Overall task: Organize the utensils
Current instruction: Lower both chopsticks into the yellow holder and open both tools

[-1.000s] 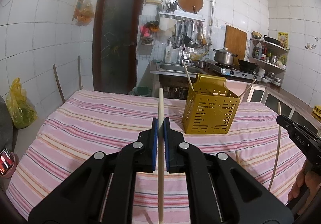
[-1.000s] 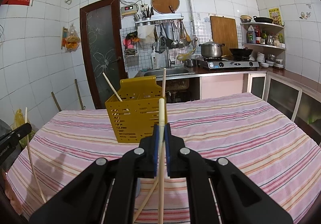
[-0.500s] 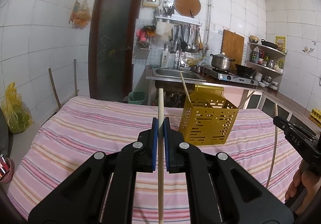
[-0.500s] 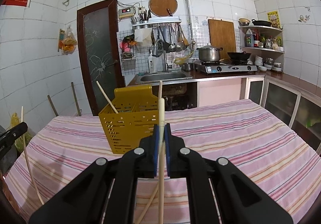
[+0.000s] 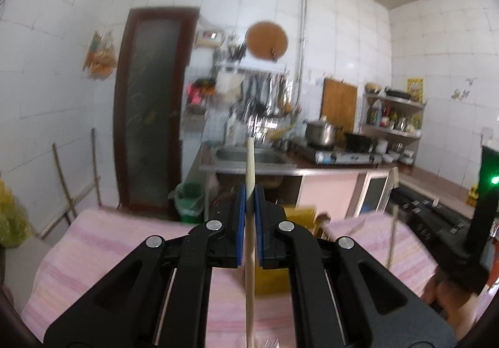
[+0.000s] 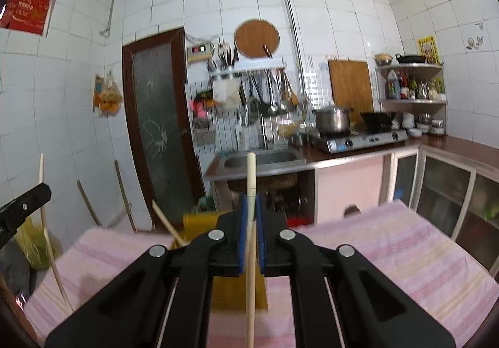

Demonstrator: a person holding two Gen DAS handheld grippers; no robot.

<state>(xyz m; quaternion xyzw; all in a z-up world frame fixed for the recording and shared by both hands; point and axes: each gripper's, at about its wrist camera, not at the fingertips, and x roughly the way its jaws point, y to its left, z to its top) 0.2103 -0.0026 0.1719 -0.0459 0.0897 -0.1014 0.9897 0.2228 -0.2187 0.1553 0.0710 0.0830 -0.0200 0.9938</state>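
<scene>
My left gripper [image 5: 249,192] is shut on a pale wooden chopstick [image 5: 249,161] that stands upright between its blue pads. My right gripper [image 6: 251,201] is shut the same way on a second chopstick [image 6: 251,173]. Both hang above the table with the pink striped cloth [image 5: 93,248]. The yellow perforated utensil holder [image 6: 199,223] stands on the cloth just beyond the jaws, mostly hidden by them, and a chopstick [image 6: 165,220] leans out of it. In the left wrist view the holder [image 5: 304,217] shows as a blurred sliver. The other gripper [image 6: 21,207] appears at the left edge.
Beyond the table stand a steel sink counter [image 6: 262,161], a gas stove with a pot [image 6: 333,120] and a dark door [image 6: 159,129]. Thin sticks lean on the wall at the left [image 5: 62,179]. A yellow bag [image 6: 31,239] sits beside the table.
Both grippers have risen with their chopsticks. The yellow holder has dropped low in both views, behind the jaws, and the picture has blurred.
</scene>
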